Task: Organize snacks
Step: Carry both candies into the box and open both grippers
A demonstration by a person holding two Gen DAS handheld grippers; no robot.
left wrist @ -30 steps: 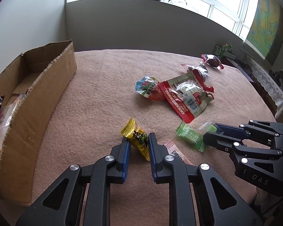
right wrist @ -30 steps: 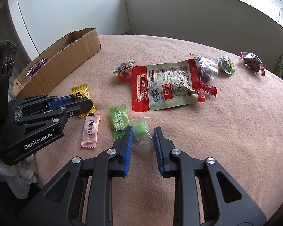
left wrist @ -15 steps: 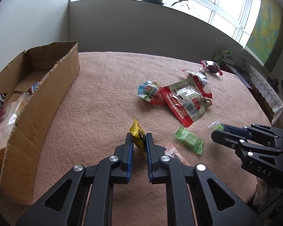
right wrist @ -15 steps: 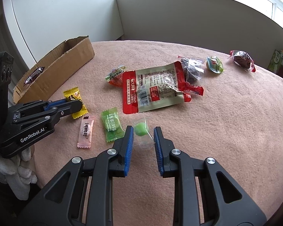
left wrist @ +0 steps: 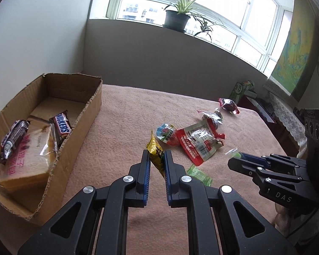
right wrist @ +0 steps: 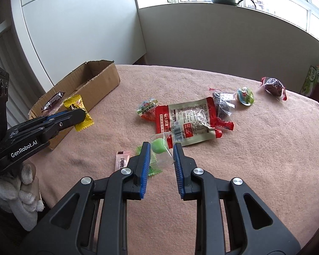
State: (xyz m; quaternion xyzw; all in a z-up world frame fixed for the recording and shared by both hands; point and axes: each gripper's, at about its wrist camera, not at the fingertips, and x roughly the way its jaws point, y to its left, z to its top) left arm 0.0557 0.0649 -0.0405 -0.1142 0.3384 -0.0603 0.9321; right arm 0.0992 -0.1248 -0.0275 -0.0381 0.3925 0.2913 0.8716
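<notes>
Snacks lie scattered over a desk (right wrist: pixel 255 159) covered with a pink cloth, and two of them are off the surface in the tools. In the left wrist view, the left tool (left wrist: pixel 157 159) at lower centre is closed on a yellow candy (left wrist: pixel 155 153), pinched on edge between its blue pads with the wrapper's top sticking up above the tips. In the right wrist view the same candy shows at centre left, flat side on, clear of the cloth and in front of the cardboard box (right wrist: pixel 100 82). The right tool (right wrist: pixel 160 148), at lower centre of its own view, is closed on a clear-wrapped green candy (right wrist: pixel 158 145); the green ball sits against the left pad and the clear wrapper spans to the right one.

Below that tool, on the cloth, lie a green sachet (right wrist: pixel 153 165) and a pink sachet (right wrist: pixel 121 162) side by side. Mid-frame, a large red-and-white pouch (right wrist: pixel 189 123) lies flat with a small red-and-green packet (right wrist: pixel 147 110) touching its left end and a dark wrapped sweet (right wrist: pixel 222 104) at its upper right. Further right are a green-lidded jelly cup (right wrist: pixel 245 95) and a dark red-edged sweet (right wrist: pixel 273 85).

At the left of the left wrist view the open box holds a Snickers bar (left wrist: pixel 61 125), a dark biscuit pack (left wrist: pixel 13 138) and a bagged bread slice (left wrist: pixel 25 163). A white glove (right wrist: pixel 21 195) shows at lower left of the right wrist view.
</notes>
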